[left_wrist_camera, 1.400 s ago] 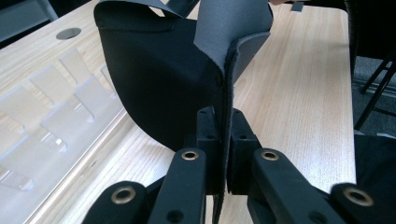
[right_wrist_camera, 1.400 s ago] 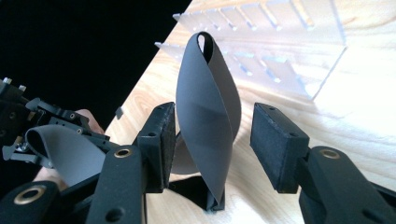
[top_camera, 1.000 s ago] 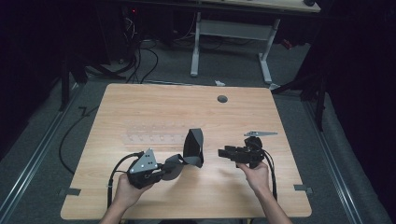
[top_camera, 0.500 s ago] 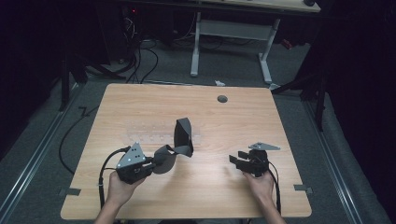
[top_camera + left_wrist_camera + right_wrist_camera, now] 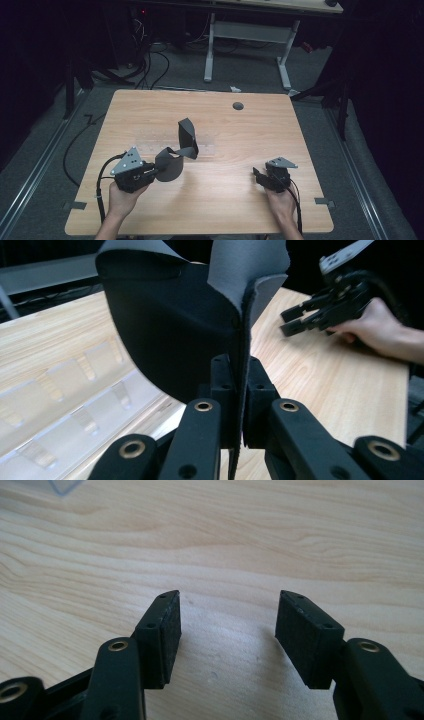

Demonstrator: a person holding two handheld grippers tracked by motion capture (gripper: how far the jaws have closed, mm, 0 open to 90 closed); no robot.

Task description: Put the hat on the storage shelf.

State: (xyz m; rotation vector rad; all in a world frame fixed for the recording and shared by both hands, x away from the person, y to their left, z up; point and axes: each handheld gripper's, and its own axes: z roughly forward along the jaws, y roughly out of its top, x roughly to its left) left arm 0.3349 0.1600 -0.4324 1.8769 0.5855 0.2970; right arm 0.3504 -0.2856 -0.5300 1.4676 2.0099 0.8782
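Note:
A dark grey, floppy strip [image 5: 187, 135] curls upward left of the table's middle, one end pinched in my left gripper [image 5: 154, 173], which is shut on it. In the left gripper view the strip [image 5: 170, 330] bulges above the left gripper [image 5: 243, 385], its edge squeezed between the pads. Low over the table's front right, my right gripper [image 5: 257, 176] is apart from the strip. Its jaws have just been opening, and in the right gripper view the right gripper [image 5: 227, 630] has only bare wood between its pads. It also appears far off in the left gripper view [image 5: 295, 322].
A clear plastic tray [image 5: 150, 146] with small compartments lies on the wooden table [image 5: 225, 220] under and behind the strip. A round hole [image 5: 238, 105] sits near the far edge. Cables hang off the left side, and a desk frame stands beyond.
The left gripper has carried the strip to the left. The right gripper has drawn away from the strip toward the front right, sunk close to the table, and its jaws stand wider.

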